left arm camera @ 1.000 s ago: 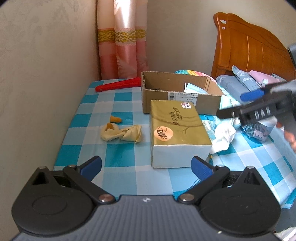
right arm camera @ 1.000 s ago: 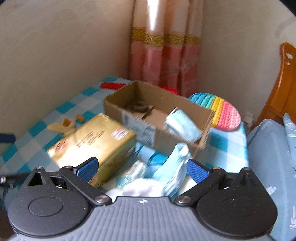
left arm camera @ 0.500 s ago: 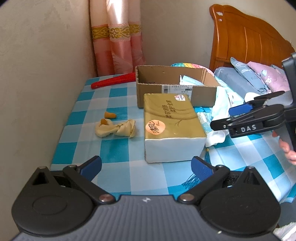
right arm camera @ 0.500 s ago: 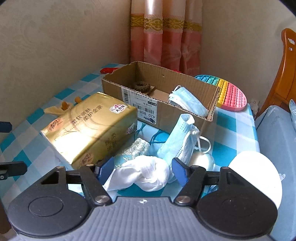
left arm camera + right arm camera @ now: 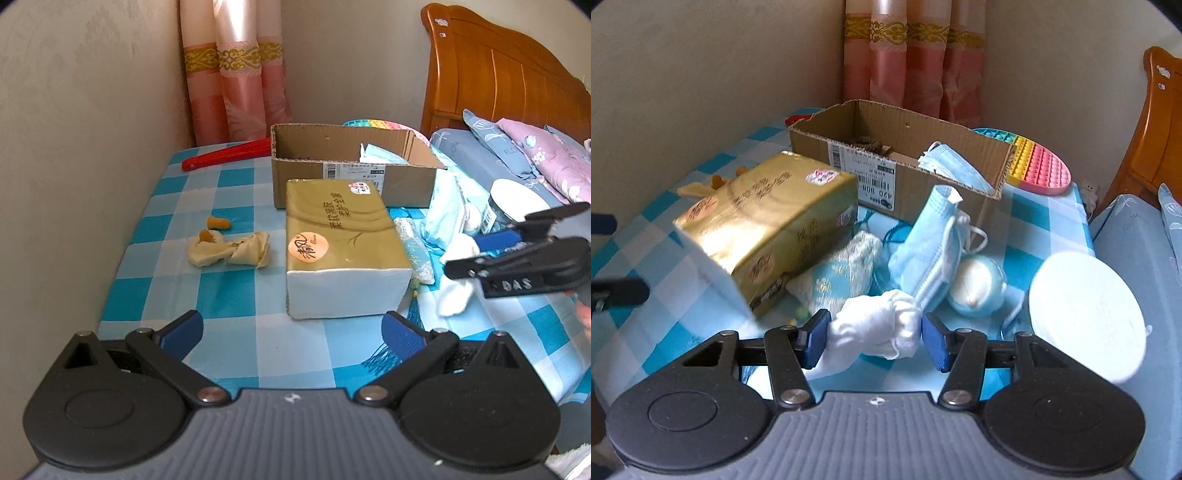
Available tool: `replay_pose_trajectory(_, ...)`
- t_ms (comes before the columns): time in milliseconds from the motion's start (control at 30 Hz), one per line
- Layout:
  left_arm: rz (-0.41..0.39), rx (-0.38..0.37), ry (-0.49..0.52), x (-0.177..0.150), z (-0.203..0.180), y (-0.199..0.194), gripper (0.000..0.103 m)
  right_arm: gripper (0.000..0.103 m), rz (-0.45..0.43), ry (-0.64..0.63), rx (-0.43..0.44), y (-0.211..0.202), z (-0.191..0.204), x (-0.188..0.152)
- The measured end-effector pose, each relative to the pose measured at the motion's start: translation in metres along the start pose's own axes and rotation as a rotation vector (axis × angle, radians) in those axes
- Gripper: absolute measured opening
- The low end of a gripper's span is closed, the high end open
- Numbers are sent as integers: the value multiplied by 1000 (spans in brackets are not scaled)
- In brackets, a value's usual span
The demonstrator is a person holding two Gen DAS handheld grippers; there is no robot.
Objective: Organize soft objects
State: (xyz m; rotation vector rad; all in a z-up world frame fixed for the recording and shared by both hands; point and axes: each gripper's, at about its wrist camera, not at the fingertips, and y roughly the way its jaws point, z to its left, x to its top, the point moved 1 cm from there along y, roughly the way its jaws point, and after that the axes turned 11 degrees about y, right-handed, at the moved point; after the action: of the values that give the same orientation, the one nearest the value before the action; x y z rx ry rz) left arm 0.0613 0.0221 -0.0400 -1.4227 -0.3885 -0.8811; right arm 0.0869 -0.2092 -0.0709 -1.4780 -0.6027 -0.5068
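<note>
A crumpled white glove (image 5: pixel 875 328) lies on the blue checked tablecloth (image 5: pixel 1045 229), and my right gripper (image 5: pixel 873 332) is closing on it, both blue pads touching its sides. In the left wrist view that right gripper (image 5: pixel 476 251) hangs over the same glove (image 5: pixel 456 295), right of the gold tissue pack (image 5: pixel 343 236). Blue face masks (image 5: pixel 931 236), a lacy pouch (image 5: pixel 849 266) and a round pale compact (image 5: pixel 975 288) lie just beyond. The open cardboard box (image 5: pixel 916 129) holds another blue mask (image 5: pixel 945 162). My left gripper (image 5: pixel 291 328) stands open above the near table edge with nothing in it.
A yellow cloth (image 5: pixel 229 251) and orange earplugs (image 5: pixel 218 222) lie left of the tissue pack. A red tool (image 5: pixel 229 155) rests at the back by the curtain. A white round lid (image 5: pixel 1086 310), a rainbow bubble toy (image 5: pixel 1041 166) and the bed with pillows (image 5: pixel 535 155) are to the right.
My right gripper came down and forward onto the white glove, and its jaws narrowed from wide open to touching it. The left gripper stayed about where it was.
</note>
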Motion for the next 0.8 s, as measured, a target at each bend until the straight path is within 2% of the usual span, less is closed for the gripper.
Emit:
replay_pose_trajectory(133, 5, 2, -4, -2, 2, 1, 102, 60, 14, 12, 7, -8, -2, -11)
replay_pose_trajectory(367, 6, 8, -8, -2, 4, 2, 102, 69, 30, 29, 15, -9, -6, -27)
replay_pose_trajectory(533, 7, 20, -22, 0, 12, 6, 102, 71, 41, 27, 8, -3, -9, -37)
replay_pose_trajectory(600, 4, 30, -32, 1, 17, 7, 102, 79, 33, 33, 5, -2, -11, -39)
replay_pose_trajectory(733, -14, 57, -64, 6, 30, 10, 102, 88, 21, 50, 9, 0, -14, -41)
replay_pose_trajectory(800, -24, 79, -78, 9, 36, 13, 102, 96, 15, 38, 10, 1, -11, -44)
